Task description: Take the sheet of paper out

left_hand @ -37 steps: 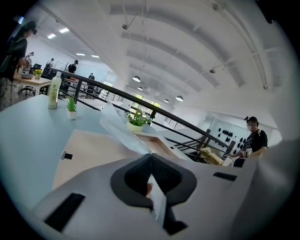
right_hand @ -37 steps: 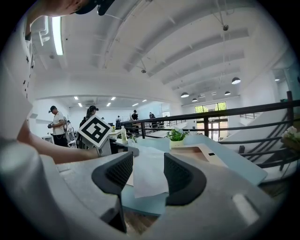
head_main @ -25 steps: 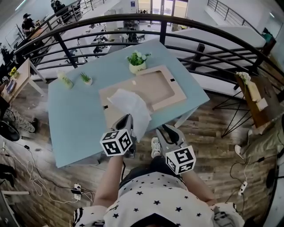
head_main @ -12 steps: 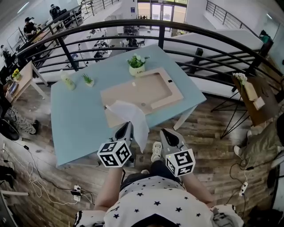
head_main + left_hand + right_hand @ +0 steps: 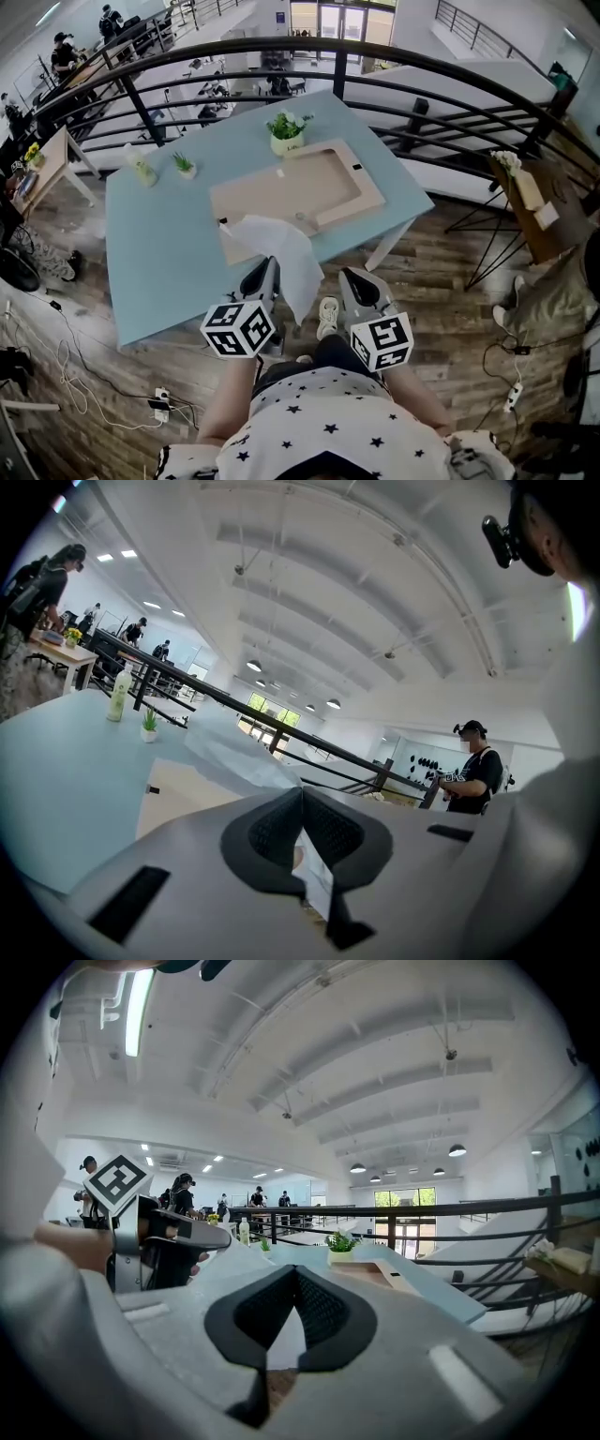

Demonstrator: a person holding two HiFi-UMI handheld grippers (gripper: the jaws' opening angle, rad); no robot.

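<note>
A crumpled white sheet of paper (image 5: 281,251) hangs over the near edge of the blue table (image 5: 169,253), and its lower end is pinched in my left gripper (image 5: 265,274). In the left gripper view the jaws are shut on the paper (image 5: 236,758), which runs forward from my left gripper (image 5: 300,797). The shallow wooden frame (image 5: 298,190) lies flat on the table beyond the sheet. My right gripper (image 5: 359,281) is just right of the paper, off the table's edge. It is shut with nothing held (image 5: 295,1277).
A white pot with a green plant (image 5: 288,133) stands behind the frame. A small plant (image 5: 183,167) and a bottle (image 5: 139,167) are at the table's far left. A black railing (image 5: 412,66) curves behind the table. The left gripper (image 5: 150,1241) shows at the right gripper view's left.
My left gripper has drawn back toward me and a little up, pulling the paper off the frame and over the table's near edge. The right gripper has shifted only slightly.
</note>
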